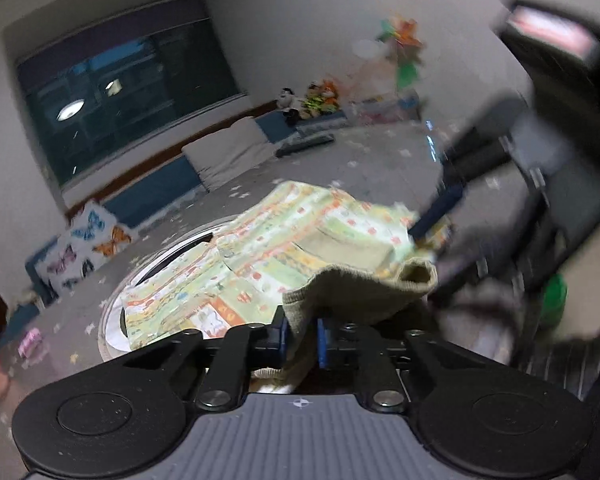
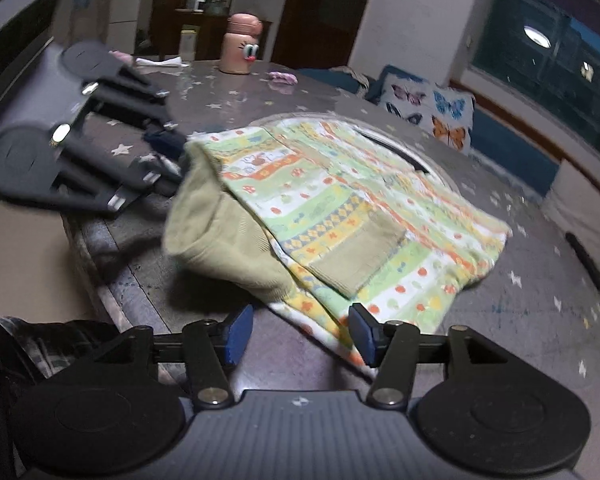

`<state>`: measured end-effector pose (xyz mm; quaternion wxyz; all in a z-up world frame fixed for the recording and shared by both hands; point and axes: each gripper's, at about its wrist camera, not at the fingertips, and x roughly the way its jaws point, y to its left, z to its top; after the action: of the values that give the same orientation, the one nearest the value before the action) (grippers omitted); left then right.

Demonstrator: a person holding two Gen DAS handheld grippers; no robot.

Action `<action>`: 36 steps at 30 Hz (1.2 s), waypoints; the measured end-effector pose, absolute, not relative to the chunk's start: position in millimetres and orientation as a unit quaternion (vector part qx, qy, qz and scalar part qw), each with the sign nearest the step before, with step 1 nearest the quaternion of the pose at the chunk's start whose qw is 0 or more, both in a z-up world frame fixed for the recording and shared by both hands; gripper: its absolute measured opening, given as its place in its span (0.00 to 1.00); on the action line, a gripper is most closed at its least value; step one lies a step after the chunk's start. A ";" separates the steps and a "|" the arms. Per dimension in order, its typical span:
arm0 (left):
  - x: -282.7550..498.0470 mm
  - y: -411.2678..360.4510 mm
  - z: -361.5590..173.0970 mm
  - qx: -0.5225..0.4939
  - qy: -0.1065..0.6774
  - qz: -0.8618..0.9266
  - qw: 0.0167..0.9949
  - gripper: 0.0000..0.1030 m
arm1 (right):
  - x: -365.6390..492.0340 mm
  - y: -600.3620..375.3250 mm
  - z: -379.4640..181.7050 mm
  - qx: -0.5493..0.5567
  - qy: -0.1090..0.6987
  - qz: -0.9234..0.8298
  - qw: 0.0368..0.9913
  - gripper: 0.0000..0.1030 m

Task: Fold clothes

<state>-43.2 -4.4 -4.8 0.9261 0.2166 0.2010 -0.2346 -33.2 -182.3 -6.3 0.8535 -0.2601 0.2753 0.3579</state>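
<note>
Left wrist view: the left gripper (image 1: 302, 338) has its blue pads pressed tight on the olive ribbed cuff (image 1: 352, 290) of a patterned garment (image 1: 236, 256), apparently lifting that end off the table (image 1: 340, 156) so it can be carried over for a fold. Most of the garment lies spread across the white round inlay (image 1: 112, 320) in the table's middle. At the right of this view the right gripper (image 1: 432, 216) is blurred, its tip at the garment's far side; whether it touches the cloth I cannot tell.

Right wrist view: the right gripper (image 2: 300, 332) hovers with its fingers wide apart and nothing between them, just over the garment's (image 2: 364, 208) near hem, probably lining up to pinch that edge. The garment lies near the table's (image 2: 540, 312) near edge, a second ribbed cuff (image 2: 358, 260) folded flat on top. The left gripper (image 2: 168, 160) reaches in from the left edge, at the raised cuff. A pink bottle (image 2: 242, 46) stands by the far edge.
</note>
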 end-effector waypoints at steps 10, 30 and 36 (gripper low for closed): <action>-16.9 2.0 15.9 0.150 0.208 -0.224 0.940 0.15 | -4.2 -154.1 -9.7 -0.221 0.263 0.372 0.863 0.23; -37.8 30.4 -29.8 0.318 0.169 -0.108 0.926 0.24 | 25.9 -171.5 35.5 -0.120 0.264 0.354 0.889 0.13; -45.5 41.4 -7.8 0.266 0.181 -0.127 0.938 0.09 | 13.5 -174.6 38.3 -0.121 0.247 0.357 0.893 0.09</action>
<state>-45.5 41.4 -7.8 0.9382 0.2662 0.1808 -0.1272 13.5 -174.6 38.3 0.8925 -0.1210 0.2473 0.3573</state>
